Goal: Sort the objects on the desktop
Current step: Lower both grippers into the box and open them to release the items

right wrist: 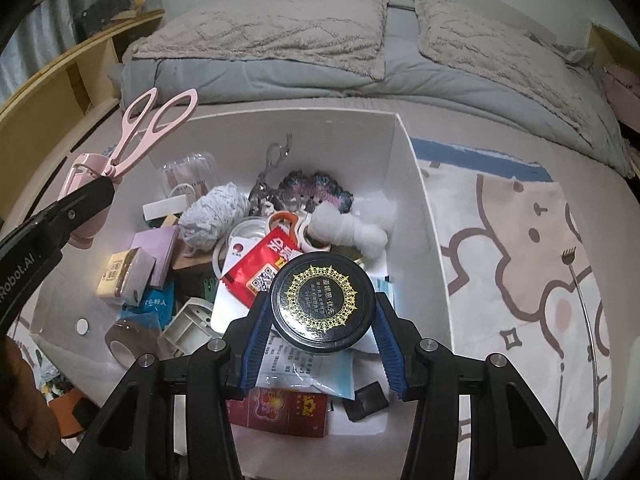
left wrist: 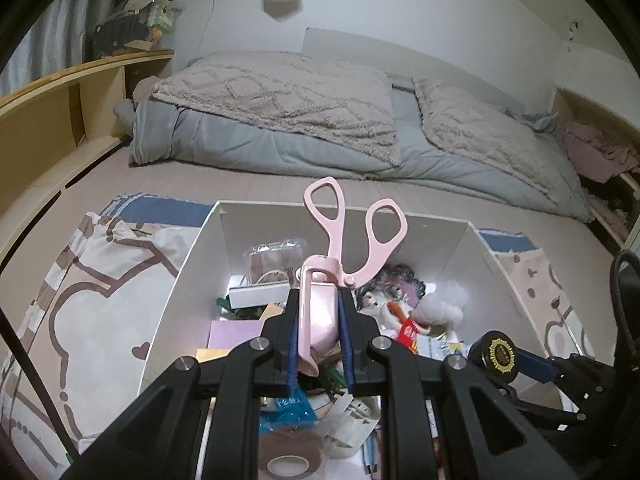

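Box [right wrist: 416, 184] sits on a printed cloth [right wrist: 520, 240] on the bed [left wrist: 240, 184]; folded quilt [left wrist: 280, 128] lies behind it, shelf unit [left wrist: 60, 104] at far left. Left tongs [left wrist: 319, 320] hold an eyelash curler [left wrist: 320, 280] over the box's left part, handles up. Right tongs [right wrist: 324, 320] hold a round jar [right wrist: 323, 300] over the near right part. In the box: yarn ball [right wrist: 212, 216] centre, tape roll [right wrist: 128, 340] near left corner, red packet [right wrist: 264, 264] behind the jar.
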Action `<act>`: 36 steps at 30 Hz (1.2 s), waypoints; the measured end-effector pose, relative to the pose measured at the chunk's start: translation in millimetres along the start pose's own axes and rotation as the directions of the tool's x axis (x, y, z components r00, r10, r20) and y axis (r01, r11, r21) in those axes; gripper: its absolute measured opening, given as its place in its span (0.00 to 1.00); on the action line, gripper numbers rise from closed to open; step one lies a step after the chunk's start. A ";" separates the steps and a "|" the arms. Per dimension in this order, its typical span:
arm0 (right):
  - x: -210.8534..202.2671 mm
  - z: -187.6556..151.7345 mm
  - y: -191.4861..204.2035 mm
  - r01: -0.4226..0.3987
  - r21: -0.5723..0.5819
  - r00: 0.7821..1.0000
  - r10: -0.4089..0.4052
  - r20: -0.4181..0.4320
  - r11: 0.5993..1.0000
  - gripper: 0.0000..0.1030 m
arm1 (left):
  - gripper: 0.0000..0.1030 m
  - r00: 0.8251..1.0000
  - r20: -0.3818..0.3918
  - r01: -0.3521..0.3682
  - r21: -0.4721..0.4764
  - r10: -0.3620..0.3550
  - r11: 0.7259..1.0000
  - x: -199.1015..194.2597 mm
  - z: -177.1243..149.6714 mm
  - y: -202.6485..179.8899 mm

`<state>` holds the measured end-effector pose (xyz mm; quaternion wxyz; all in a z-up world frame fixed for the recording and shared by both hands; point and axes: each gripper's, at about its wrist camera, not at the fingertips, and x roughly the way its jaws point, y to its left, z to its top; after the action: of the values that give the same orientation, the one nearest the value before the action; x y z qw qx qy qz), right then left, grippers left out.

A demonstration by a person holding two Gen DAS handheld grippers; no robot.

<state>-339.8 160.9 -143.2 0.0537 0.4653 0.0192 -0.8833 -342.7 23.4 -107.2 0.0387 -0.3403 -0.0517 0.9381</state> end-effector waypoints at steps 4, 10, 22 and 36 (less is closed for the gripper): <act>3.0 -1.0 -1.6 0.002 0.004 1.000 -0.001 -0.022 1.000 0.49 | 0.17 0.999 -0.034 -0.004 -0.012 0.004 1.000 6.2 -2.7 1.8; 4.9 -1.5 -4.9 0.002 0.024 0.999 -0.001 -0.042 1.000 0.49 | 0.17 0.998 -0.065 0.008 -0.021 -0.010 1.000 12.0 -6.1 1.8; 1.4 -2.0 -5.7 -0.014 0.034 0.999 0.015 -0.039 0.999 0.65 | 0.17 0.993 -0.111 0.026 -0.011 -0.027 1.000 21.8 -11.0 -5.0; -6.1 -0.7 -13.5 -0.047 0.046 0.999 0.047 -0.006 0.998 0.65 | 0.17 0.988 -0.152 0.003 0.052 0.005 0.999 34.1 -21.6 -21.3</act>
<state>-337.4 174.8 -138.7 0.0637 0.4699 -0.0121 -0.8803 -354.1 49.7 -142.6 0.0509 -0.4098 -0.0238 0.9105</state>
